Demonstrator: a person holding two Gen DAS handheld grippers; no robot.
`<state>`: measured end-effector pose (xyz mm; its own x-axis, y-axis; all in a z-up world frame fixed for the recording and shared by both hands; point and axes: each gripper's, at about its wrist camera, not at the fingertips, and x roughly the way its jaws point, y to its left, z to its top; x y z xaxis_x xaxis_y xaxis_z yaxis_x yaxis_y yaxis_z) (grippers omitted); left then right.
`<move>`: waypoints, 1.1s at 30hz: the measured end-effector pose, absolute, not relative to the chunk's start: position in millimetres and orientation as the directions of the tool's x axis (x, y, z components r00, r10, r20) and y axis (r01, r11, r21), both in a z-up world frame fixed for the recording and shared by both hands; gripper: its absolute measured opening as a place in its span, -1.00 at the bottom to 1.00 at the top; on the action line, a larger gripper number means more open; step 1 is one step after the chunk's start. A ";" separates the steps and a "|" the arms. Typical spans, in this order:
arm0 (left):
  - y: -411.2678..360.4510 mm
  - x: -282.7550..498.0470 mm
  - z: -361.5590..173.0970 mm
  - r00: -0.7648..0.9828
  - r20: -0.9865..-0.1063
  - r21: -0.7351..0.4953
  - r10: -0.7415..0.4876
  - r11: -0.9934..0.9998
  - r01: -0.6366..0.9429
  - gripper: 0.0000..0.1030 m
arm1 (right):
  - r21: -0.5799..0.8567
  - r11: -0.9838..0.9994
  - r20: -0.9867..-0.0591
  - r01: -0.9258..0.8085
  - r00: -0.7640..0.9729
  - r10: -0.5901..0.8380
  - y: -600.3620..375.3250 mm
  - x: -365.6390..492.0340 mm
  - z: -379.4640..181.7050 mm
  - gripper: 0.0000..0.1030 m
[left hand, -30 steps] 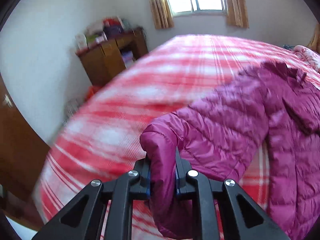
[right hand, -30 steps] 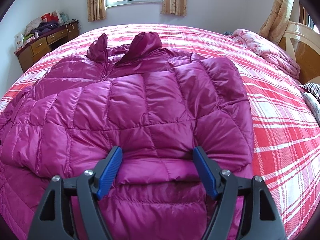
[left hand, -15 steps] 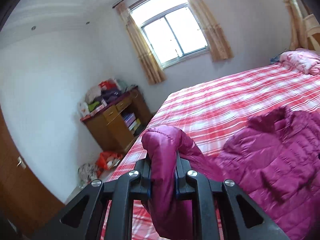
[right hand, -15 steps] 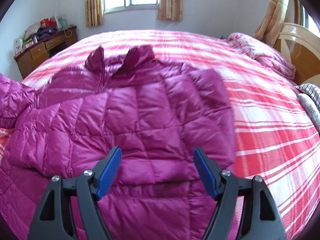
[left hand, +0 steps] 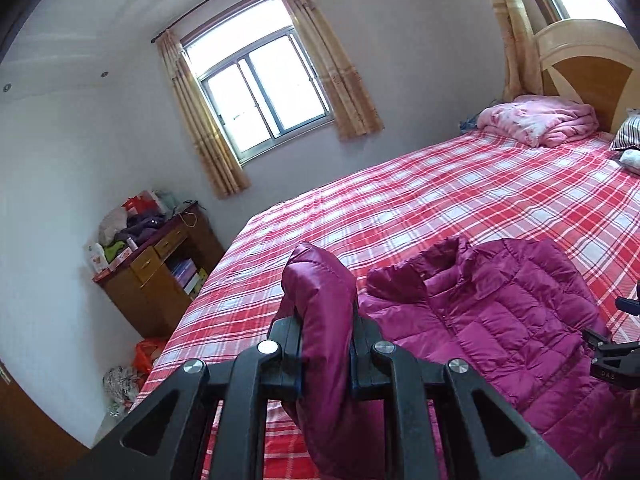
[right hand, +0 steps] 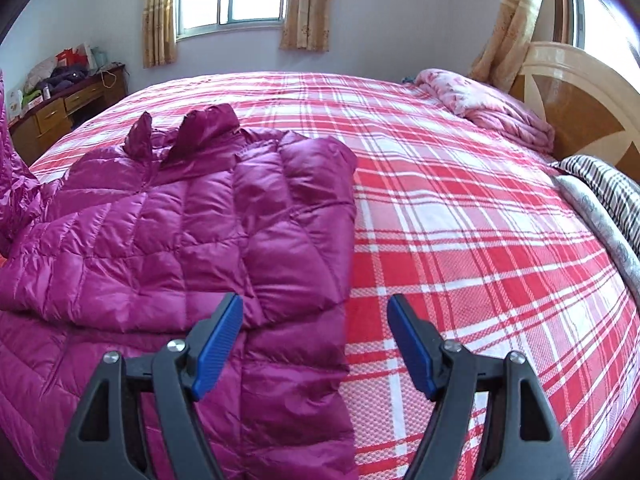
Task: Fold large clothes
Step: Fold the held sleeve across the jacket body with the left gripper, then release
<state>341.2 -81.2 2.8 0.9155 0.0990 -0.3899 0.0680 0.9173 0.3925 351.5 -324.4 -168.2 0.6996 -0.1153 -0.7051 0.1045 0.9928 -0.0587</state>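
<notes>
Left wrist view: left gripper (left hand: 325, 354) clenched on magenta quilted puffer jacket's sleeve (left hand: 320, 304), now lifted higher for folding inward; right gripper (right hand: 314, 346) agape, empty, shifted off the jacket's edge.

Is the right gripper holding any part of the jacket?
No, the right gripper is open and empty above the jacket edge.

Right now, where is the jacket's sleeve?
In the left wrist view, the sleeve is clamped in the left tongs, raised over the plaid bed, left of the jacket.

Daylight from blown-out window (left hand: 262, 92); soft shadows; sharp focus; fisheye bending, dark corner vignette.
</notes>
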 end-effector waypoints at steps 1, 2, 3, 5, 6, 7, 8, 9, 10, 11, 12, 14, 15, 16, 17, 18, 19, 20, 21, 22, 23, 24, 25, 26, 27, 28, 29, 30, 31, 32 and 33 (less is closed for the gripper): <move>-88.7 343.3 -1.6 0.914 -0.397 0.393 0.090 0.916 0.080 -0.70 | -0.052 0.993 -0.708 0.109 0.697 -0.113 -326.5 349.3 -169.9 0.49; -96.2 345.6 -5.6 0.911 -0.403 0.393 0.083 0.915 0.090 -0.70 | -0.046 0.993 -0.713 0.111 0.692 -0.111 -328.0 349.3 -172.3 0.49; -102.5 348.3 -10.6 0.908 -0.412 0.392 0.077 0.915 0.101 -0.70 | -0.041 0.993 -0.719 0.114 0.686 -0.109 -329.5 348.3 -174.7 0.49; -113.0 355.8 -21.4 0.900 -0.431 0.389 0.066 0.913 0.120 -0.70 | -0.028 0.992 -0.734 0.119 0.671 -0.102 -332.3 348.3 -179.6 0.49; -118.2 358.7 -27.3 0.895 -0.442 0.387 0.060 0.913 0.130 -0.70 | -0.021 0.992 -0.739 0.125 0.666 -0.099 -333.9 348.4 -181.2 0.51; -122.1 360.5 -33.6 0.890 -0.452 0.384 0.054 0.912 0.140 -0.70 | -0.015 0.991 -0.743 0.131 0.662 -0.099 -335.8 348.8 -182.4 0.55; -127.7 363.3 -40.5 0.885 -0.463 0.385 0.049 0.911 0.151 -0.70 | -0.012 0.991 -0.746 0.136 0.659 -0.099 -337.0 349.1 -183.3 0.58; -133.4 366.3 -47.9 0.879 -0.474 0.385 0.046 0.909 0.160 -0.70 | -0.009 0.990 -0.750 0.138 0.654 -0.098 -337.8 349.4 -184.5 0.59; -137.3 370.5 -55.2 0.873 -0.486 0.384 0.042 0.908 0.170 -0.70 | -0.008 0.990 -0.754 0.141 0.650 -0.098 -338.1 349.7 -185.7 0.62; -142.6 373.4 -63.2 0.867 -0.498 0.383 0.037 0.906 0.182 -0.70 | -0.007 0.990 -0.757 0.143 0.646 -0.098 -338.4 349.8 -186.8 0.63; -148.3 376.5 -71.7 0.860 -0.509 0.385 0.035 0.903 0.191 -0.70 | -0.006 0.990 -0.759 0.144 0.644 -0.098 -338.8 349.7 -187.5 0.64; -156.7 382.0 -86.3 0.848 -0.529 0.383 0.032 0.900 0.205 -0.70 | -0.006 0.989 -0.760 0.147 0.643 -0.100 -338.3 349.4 -188.4 0.66; -160.6 384.9 -93.5 0.841 -0.541 0.381 0.030 0.900 0.213 -0.70 | -0.006 0.989 -0.759 0.149 0.643 -0.101 -338.2 349.0 -188.7 0.66; -164.1 387.9 -100.4 0.834 -0.551 0.379 0.029 0.899 0.219 -0.70 | -0.007 0.989 -0.759 0.150 0.642 -0.103 -338.2 349.0 -189.0 0.67; -167.1 390.5 -106.3 0.828 -0.559 0.379 0.029 0.898 0.224 -0.70 | -0.007 0.988 -0.759 0.151 0.642 -0.104 -338.4 348.8 -189.3 0.68; -170.6 393.2 -112.8 0.822 -0.569 0.379 0.028 0.896 0.231 -0.70 | -0.009 0.988 -0.759 0.152 0.642 -0.106 -338.5 348.8 -189.5 0.68; -173.7 395.4 -118.6 0.817 -0.576 0.378 0.025 0.894 0.239 -0.70 | -0.012 0.988 -0.759 0.153 0.642 -0.109 -338.2 348.7 -189.6 0.68; -176.6 397.4 -123.9 0.813 -0.582 0.379 0.024 0.893 0.245 -0.70 | -0.017 0.988 -0.758 0.154 0.642 -0.113 -337.9 348.5 -189.8 0.69; -178.8 398.5 -128.0 0.810 -0.586 0.378 0.023 0.892 0.248 -0.70 | -0.021 0.988 -0.757 0.154 0.642 -0.116 -336.9 348.1 -189.8 0.69; -180.5 399.6 -131.4 0.807 -0.590 0.373 0.020 0.893 0.250 -0.70 | -0.024 0.988 -0.757 0.154 0.642 -0.119 -336.7 348.2 -189.9 0.69; -181.9 400.4 -134.5 0.805 -0.594 0.365 0.014 0.896 0.254 -0.69 | -0.027 0.987 -0.757 0.155 0.642 -0.122 -336.3 348.5 -190.0 0.70; -183.2 400.8 -137.2 0.802 -0.597 0.360 0.008 0.897 0.258 -0.66 | -0.030 0.987 -0.757 0.156 0.641 -0.124 -336.0 348.5 -190.3 0.70; -185.2 401.4 -140.5 0.799 -0.601 0.357 0.006 0.896 0.262 -0.65 | -0.030 0.987 -0.758 0.157 0.640 -0.125 -335.8 348.8 -190.4 0.71; -187.0 402.1 -143.2 0.795 -0.606 0.358 0.007 0.895 0.264 -0.62 | -0.030 0.987 -0.759 0.157 0.639 -0.124 -336.0 349.1 -190.7 0.71; -188.6 402.8 -145.2 0.791 -0.612 0.357 0.007 0.895 0.268 -0.54 | -0.028 0.987 -0.760 0.158 0.638 -0.124 -336.2 349.3 -190.9 0.72; -190.1 403.2 -146.9 0.787 -0.617 0.356 0.004 0.893 0.274 -0.33 | -0.027 0.987 -0.761 0.158 0.637 -0.123 -336.7 349.3 -191.0 0.72; -191.7 403.2 -148.1 0.784 -0.621 0.359 0.006 0.891 0.277 -0.16 | -0.026 0.987 -0.761 0.159 0.637 -0.123 -337.0 349.2 -191.1 0.73; -192.1 402.7 -148.1 0.784 -0.621 0.358 0.006 0.892 0.277 0.14 | -0.026 0.987 -0.761 0.160 0.637 -0.123 -337.1 349.2 -191.3 0.73; -192.5 400.5 -146.4 0.790 -0.614 0.355 0.000 0.893 0.275 0.24 | -0.027 0.987 -0.761 0.160 0.637 -0.124 -337.1 349.1 -191.4 0.73; -192.6 397.3 -143.3 0.797 -0.603 0.347 -0.017 0.894 0.282 0.25 | -0.028 0.987 -0.761 0.161 0.636 -0.125 -336.9 349.1 -191.5 0.73; -193.0 394.1 -139.0 0.802 -0.596 0.343 -0.033 0.893 0.292 0.27 | -0.027 0.987 -0.761 0.160 0.636 -0.124 -337.2 349.0 -191.5 0.74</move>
<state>394.1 -193.0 -139.0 0.8022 -0.0330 -0.5961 0.2915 0.8930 0.3429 349.0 -337.2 -191.5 0.6364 -0.1242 -0.7613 0.1604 0.9867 -0.0269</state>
